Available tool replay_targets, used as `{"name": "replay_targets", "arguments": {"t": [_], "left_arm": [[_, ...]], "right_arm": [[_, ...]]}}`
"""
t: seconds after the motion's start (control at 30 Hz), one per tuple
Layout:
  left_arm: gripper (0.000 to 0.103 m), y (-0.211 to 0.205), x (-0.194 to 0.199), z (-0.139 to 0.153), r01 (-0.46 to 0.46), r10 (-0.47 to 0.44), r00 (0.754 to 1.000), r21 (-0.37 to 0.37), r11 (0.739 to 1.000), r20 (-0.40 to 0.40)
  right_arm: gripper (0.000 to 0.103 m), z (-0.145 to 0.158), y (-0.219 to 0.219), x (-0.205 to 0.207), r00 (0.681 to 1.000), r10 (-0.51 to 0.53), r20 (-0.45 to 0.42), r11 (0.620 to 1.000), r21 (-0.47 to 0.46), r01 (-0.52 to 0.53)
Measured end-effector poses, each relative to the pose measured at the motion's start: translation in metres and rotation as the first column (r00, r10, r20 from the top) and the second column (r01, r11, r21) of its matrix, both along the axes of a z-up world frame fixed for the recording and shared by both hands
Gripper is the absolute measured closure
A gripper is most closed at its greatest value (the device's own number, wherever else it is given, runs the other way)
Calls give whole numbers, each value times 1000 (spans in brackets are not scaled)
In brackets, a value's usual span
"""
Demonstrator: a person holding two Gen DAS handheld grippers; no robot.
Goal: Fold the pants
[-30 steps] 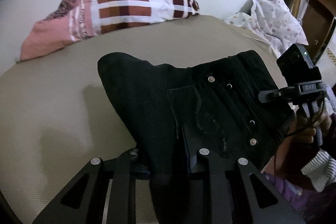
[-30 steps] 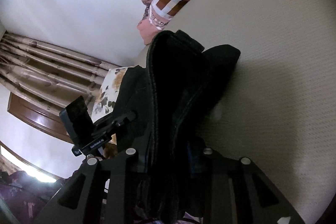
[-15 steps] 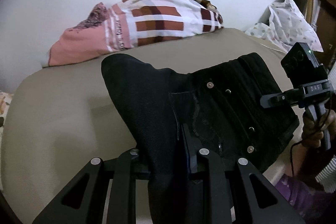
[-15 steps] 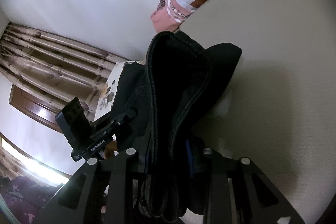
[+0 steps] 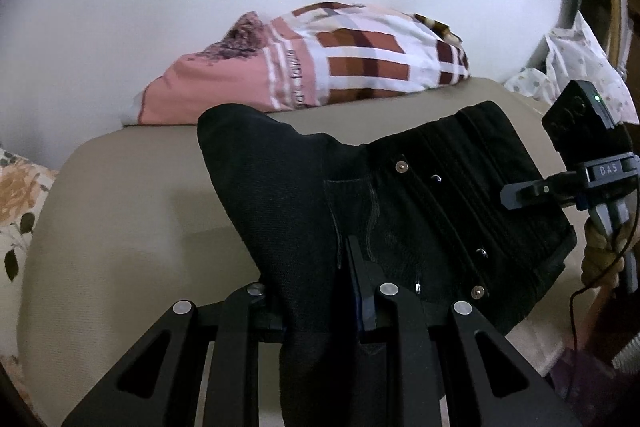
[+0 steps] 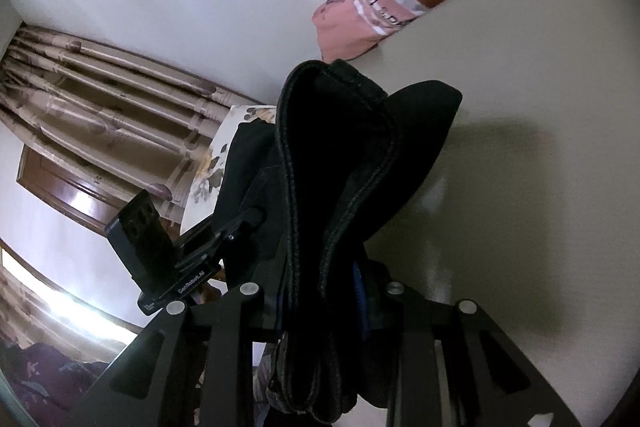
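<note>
beige bed (image 5: 120, 227) bears a checked pillow (image 5: 340, 63) beyond held pants (image 5: 420, 195).

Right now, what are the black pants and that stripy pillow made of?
The black pants look like thick denim: a matte woven surface, raised seam stitching and shiny metal rivets. The stripy pillow seems covered in soft printed cotton-like cloth, smooth and wrinkled at the ends; its filling can't be seen.
</note>
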State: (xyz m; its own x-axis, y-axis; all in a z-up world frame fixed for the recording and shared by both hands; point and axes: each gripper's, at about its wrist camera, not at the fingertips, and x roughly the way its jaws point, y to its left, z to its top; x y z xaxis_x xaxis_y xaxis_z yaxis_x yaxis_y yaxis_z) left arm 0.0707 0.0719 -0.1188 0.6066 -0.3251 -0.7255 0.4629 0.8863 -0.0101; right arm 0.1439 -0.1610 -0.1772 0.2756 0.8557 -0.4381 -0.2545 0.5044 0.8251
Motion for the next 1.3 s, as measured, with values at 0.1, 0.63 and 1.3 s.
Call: {"name": "replay_targets", "arguments": {"t": [0.1,0.63,1.3], "left_arm": [[81,10,7,0,-21,21,1000,-6,1000,6],[81,50,39,2,-106,107,994,-31,994,31],[81,87,106,-7,-198,201,978,-48,979,52]], "right_arm": [[78,1,5,0,1000,13,5,1000,-2,-13],[78,7,19,11,999,37,11,999,0,-37],[78,0,37,32,1000,8,20,1000,23,-9]]}}
